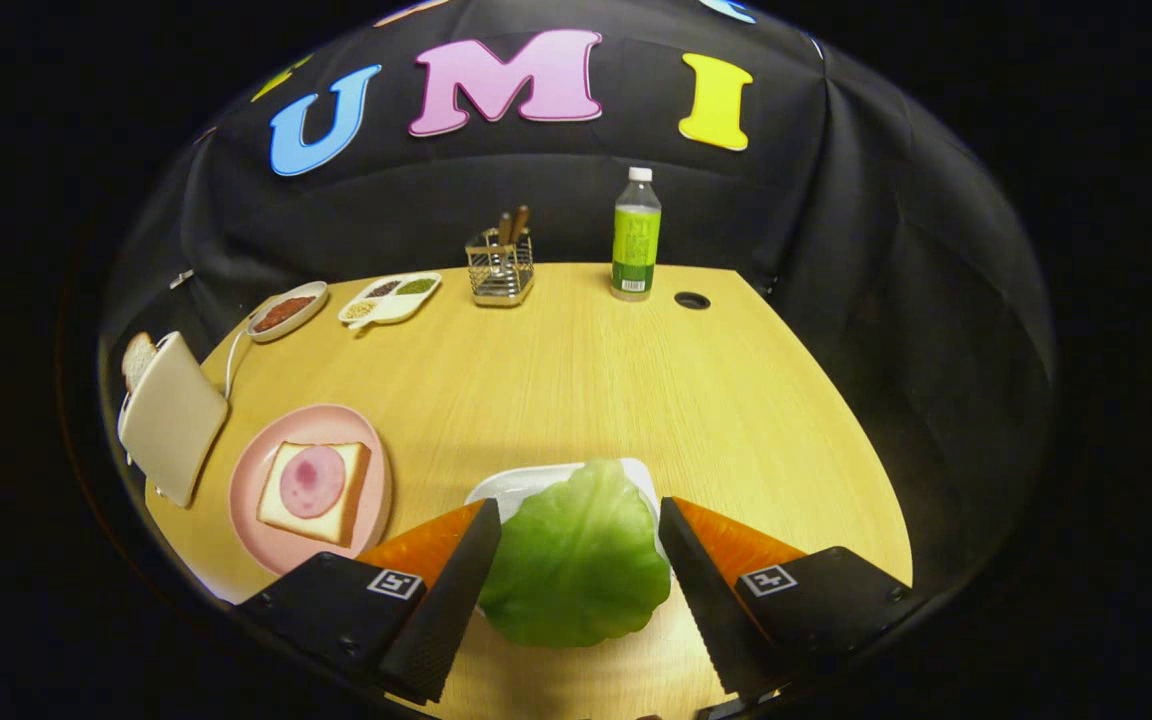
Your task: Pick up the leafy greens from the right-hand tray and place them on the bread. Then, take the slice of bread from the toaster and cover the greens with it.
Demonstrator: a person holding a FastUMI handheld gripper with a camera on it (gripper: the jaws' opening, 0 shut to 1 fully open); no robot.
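Hand-held gripper (pixel 578 560) hangs low over the worktop (pixel 586 380), its fingers spread apart on either side of the leafy greens (pixel 576 560), which lie on a white tray (pixel 526 482). Off to the left, ham-topped bread (pixel 314 492) sits on a pink plate (pixel 256 480), beside the toaster (pixel 171 415) holding a slice (pixel 138 358).

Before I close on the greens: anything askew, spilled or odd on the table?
Nothing spilled or damaged. The leafy greens hang well over the near rim of their white tray, lying between the fingers of the open gripper. The bread sits turned at an angle on the pink plate, a meat slice on top.
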